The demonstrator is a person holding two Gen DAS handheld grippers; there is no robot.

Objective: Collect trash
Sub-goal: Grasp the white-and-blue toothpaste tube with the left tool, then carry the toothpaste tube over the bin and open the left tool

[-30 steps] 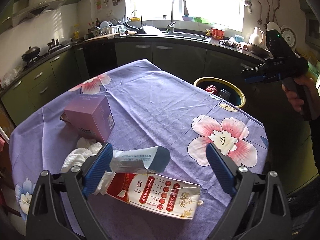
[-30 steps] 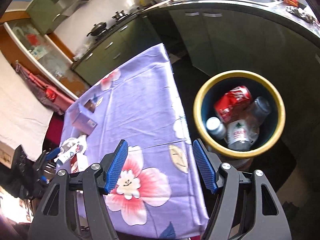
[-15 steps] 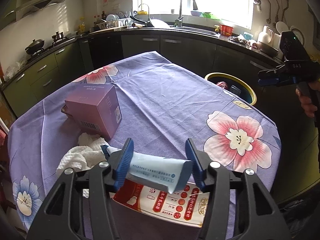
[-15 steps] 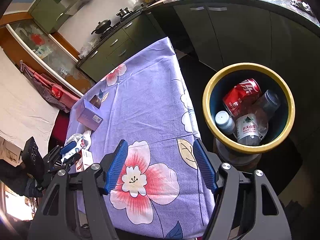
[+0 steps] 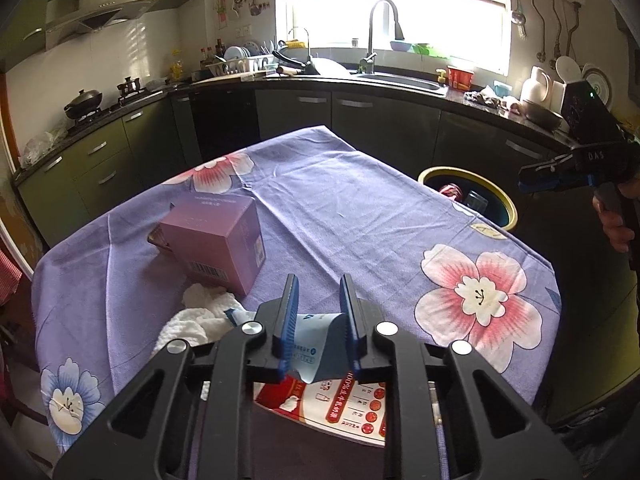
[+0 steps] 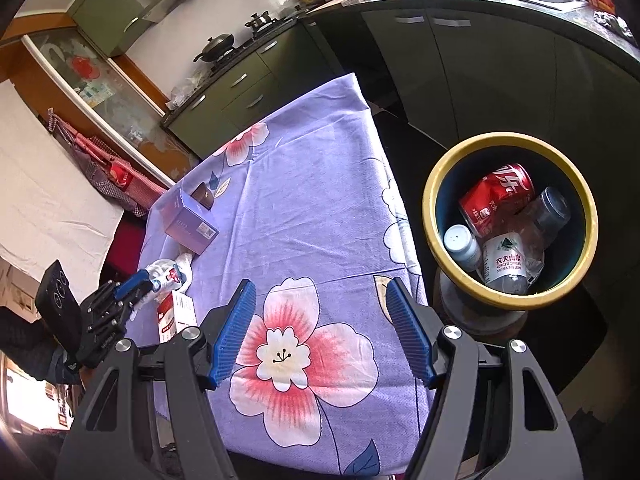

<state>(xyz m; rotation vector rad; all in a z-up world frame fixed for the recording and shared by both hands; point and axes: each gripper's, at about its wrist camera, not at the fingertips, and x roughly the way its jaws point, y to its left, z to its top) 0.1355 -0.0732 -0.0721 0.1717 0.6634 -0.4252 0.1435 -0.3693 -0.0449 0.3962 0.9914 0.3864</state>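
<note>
The pale blue tube (image 5: 316, 340) is squeezed between the left gripper (image 5: 318, 324) jaws, which just closed on it, low over the purple tablecloth (image 5: 340, 216). Right gripper (image 6: 322, 328) hangs wide, nothing in it, near the yellow-rimmed bin (image 6: 434, 184).

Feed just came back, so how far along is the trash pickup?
Done: a can and bottles lie in the bin. In hand: the left gripper has just closed on the tube. Left: purple box, tissue, red-and-white pack. Right gripper is open, empty.
</note>
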